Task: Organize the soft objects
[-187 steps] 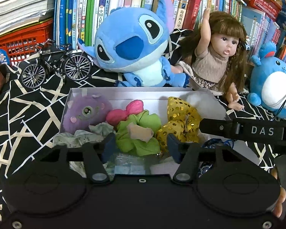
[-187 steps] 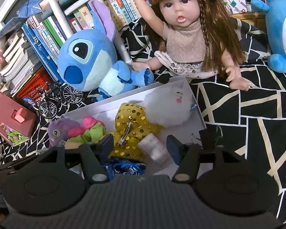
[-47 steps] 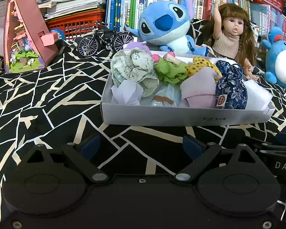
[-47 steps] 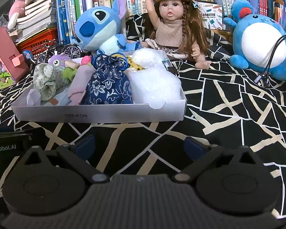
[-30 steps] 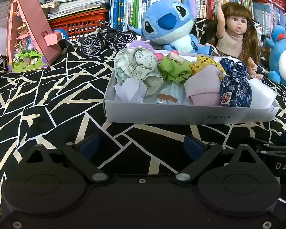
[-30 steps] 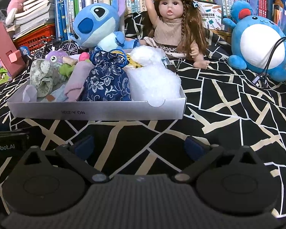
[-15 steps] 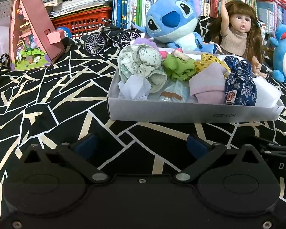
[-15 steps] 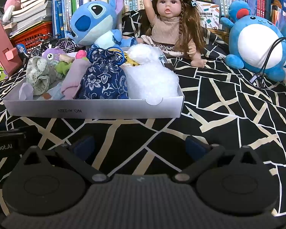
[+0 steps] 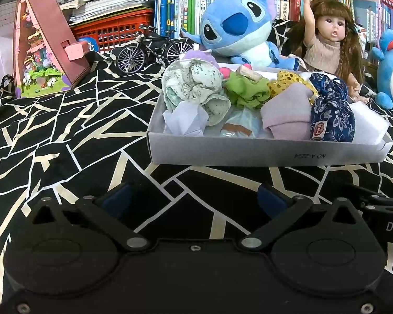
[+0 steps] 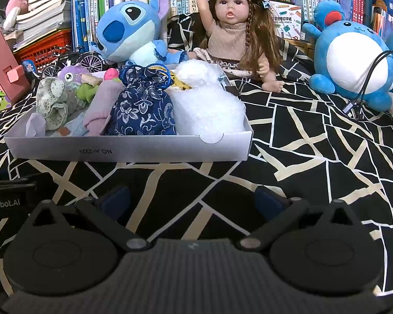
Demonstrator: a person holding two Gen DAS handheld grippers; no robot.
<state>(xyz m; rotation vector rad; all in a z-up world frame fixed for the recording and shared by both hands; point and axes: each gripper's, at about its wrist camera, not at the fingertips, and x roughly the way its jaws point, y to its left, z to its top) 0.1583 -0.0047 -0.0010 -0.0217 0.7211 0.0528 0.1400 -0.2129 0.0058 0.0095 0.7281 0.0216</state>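
A white cardboard box (image 9: 262,153) (image 10: 133,151) sits on the black patterned cloth, filled with soft items: a speckled green cloth (image 9: 194,89), a green scrunchie (image 9: 246,90), a pink cloth (image 9: 285,112), a navy floral pouch (image 9: 330,115) (image 10: 142,107), white fluff (image 10: 207,104), a gold sequin piece (image 9: 283,83) and a purple plush (image 10: 70,74). My left gripper (image 9: 194,200) is open and empty, low over the cloth in front of the box. My right gripper (image 10: 192,198) is also open and empty, in front of the box.
A Stitch plush (image 9: 238,31), a doll (image 9: 327,44) and a blue round plush (image 10: 353,62) sit behind the box against bookshelves. A model bicycle (image 9: 152,49), a red basket (image 9: 118,31) and a pink toy house (image 9: 44,49) stand at the left. A black cable (image 10: 366,83) lies at the right.
Both grippers drew back from inside the box to low positions in front of it and opened wider. In the last second they shifted only slightly.
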